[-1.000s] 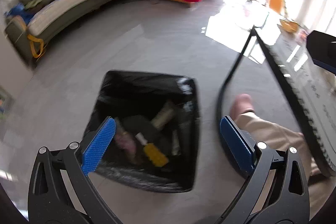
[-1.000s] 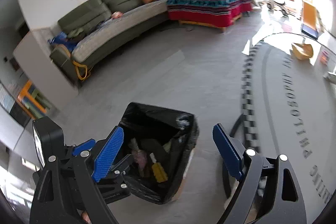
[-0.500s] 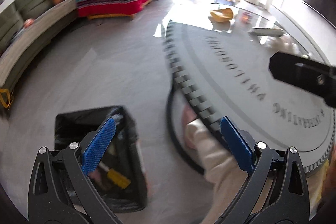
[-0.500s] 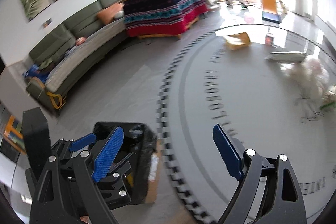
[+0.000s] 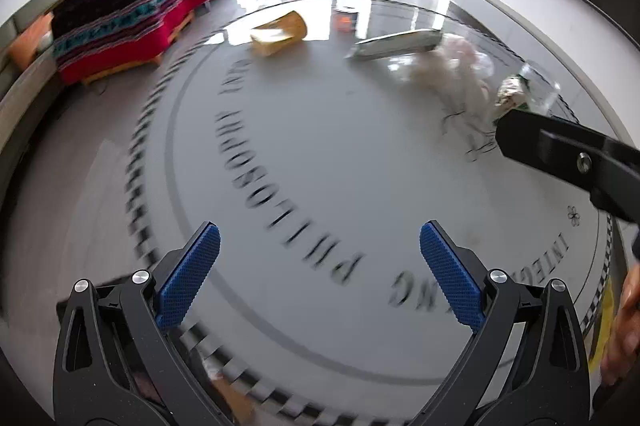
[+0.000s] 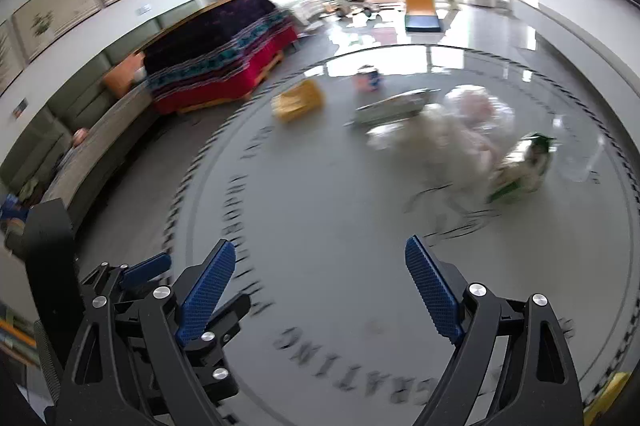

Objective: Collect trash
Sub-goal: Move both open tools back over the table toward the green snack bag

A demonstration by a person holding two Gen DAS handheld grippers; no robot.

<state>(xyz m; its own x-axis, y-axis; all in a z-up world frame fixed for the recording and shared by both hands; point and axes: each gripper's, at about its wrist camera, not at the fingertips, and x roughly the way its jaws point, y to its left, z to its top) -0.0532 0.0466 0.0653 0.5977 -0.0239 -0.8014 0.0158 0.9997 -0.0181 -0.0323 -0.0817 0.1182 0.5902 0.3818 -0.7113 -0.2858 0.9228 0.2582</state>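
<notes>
The left gripper (image 5: pixel 316 268) and right gripper (image 6: pixel 320 286) hang side by side above the round table (image 5: pixel 320 154), jaws spread wide, empty.
</notes>
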